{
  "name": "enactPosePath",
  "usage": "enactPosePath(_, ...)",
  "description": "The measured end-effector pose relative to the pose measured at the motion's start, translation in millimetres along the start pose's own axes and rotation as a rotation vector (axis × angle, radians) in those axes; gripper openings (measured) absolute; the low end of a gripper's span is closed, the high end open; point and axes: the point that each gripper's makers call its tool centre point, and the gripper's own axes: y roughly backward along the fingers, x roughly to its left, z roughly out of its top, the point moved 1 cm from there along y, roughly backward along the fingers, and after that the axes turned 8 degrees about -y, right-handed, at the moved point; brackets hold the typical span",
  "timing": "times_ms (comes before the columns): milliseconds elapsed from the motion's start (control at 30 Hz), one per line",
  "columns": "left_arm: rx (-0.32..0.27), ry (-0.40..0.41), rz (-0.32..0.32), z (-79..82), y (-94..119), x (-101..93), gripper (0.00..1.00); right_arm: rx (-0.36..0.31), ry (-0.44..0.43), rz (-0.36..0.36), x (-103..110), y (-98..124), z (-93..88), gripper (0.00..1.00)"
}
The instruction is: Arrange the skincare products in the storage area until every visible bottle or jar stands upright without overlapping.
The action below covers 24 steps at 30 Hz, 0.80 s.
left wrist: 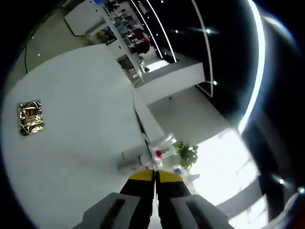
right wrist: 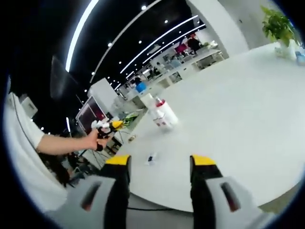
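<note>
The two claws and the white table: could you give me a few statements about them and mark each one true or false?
1. The left claw is shut, its yellow tips together. True.
2. The right claw is clamped on a bottle. False: its jaws stand apart with nothing between them.
3. A gold foil packet lies flat on the white table. True.
4. The white bottle with a red cap is lying on its side. False: in the right gripper view it stands on its base on the table, though the view itself is tilted.
5. A green potted plant sits near the far edge of the table. True.
</note>
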Motion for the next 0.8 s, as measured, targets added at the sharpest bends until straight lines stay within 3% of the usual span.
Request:
enactPosePath(200, 0.033, 0.006, 0.010, -1.5, -11, 16.1, 0.00, 0.006, 0.040, -0.022, 0, -2, -1.6, 0.51)
enactPosePath(500, 0.087, 0.013, 0.048, -9.0, -25, 45.7, 0.00, -0.023, 0.034, -0.054, -6, 0, 3.3, 0.51)
enactPosePath(800, 0.154, 0.052, 0.133, -29.1, -40, 72.8, 0.00, 0.008, 0.041, -0.073, -8, -5, -1.3, 0.51)
